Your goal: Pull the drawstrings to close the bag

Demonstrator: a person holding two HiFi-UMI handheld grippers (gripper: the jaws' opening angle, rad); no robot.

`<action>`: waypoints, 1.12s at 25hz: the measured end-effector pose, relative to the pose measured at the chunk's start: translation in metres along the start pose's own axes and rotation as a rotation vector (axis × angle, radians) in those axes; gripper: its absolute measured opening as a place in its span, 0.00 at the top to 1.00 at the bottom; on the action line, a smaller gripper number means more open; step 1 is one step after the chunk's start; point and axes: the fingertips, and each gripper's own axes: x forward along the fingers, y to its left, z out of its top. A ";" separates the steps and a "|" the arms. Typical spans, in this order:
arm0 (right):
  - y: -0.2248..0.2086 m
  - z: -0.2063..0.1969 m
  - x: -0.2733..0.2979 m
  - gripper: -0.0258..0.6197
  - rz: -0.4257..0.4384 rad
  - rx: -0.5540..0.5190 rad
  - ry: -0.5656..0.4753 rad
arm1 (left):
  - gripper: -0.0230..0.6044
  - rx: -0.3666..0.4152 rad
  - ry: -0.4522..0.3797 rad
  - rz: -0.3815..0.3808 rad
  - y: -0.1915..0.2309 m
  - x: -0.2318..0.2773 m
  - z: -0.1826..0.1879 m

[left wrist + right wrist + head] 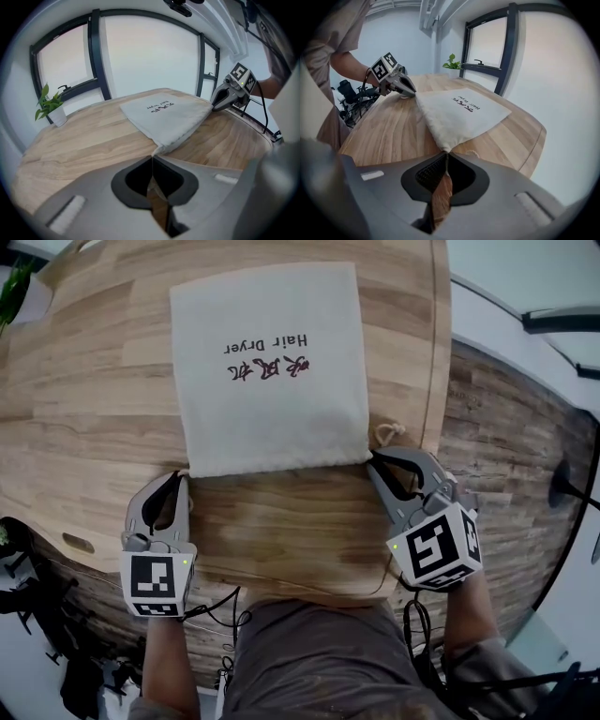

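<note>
A flat white cloth bag printed "Hair Dryer" lies on the wooden table, its opening edge toward me. My left gripper rests at the bag's near left corner; in the left gripper view its jaws are closed, with that corner of the bag pinched at the tips. My right gripper is at the near right corner, and in the right gripper view it is shut on the corner of the bag. A loop of drawstring lies loose beside the right gripper's tips.
The table's rounded right edge runs close to the right gripper, with floor beyond it. A small potted plant stands at the table's far end by the windows. Dark equipment sits on the floor at the lower left.
</note>
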 end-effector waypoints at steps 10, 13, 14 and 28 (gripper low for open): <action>0.004 -0.016 -0.010 0.90 -0.029 0.115 0.052 | 0.95 -0.077 0.040 0.118 0.043 -0.014 -0.024; 0.018 -0.026 -0.018 0.90 -0.024 0.129 0.053 | 0.95 -0.081 0.048 0.134 0.048 -0.027 -0.040; 0.022 -0.028 -0.020 0.90 -0.021 0.135 0.052 | 0.95 -0.092 0.049 0.137 0.051 -0.031 -0.045; 0.022 -0.028 -0.015 0.90 -0.055 0.155 0.055 | 0.95 -0.034 0.029 0.196 0.067 -0.031 -0.051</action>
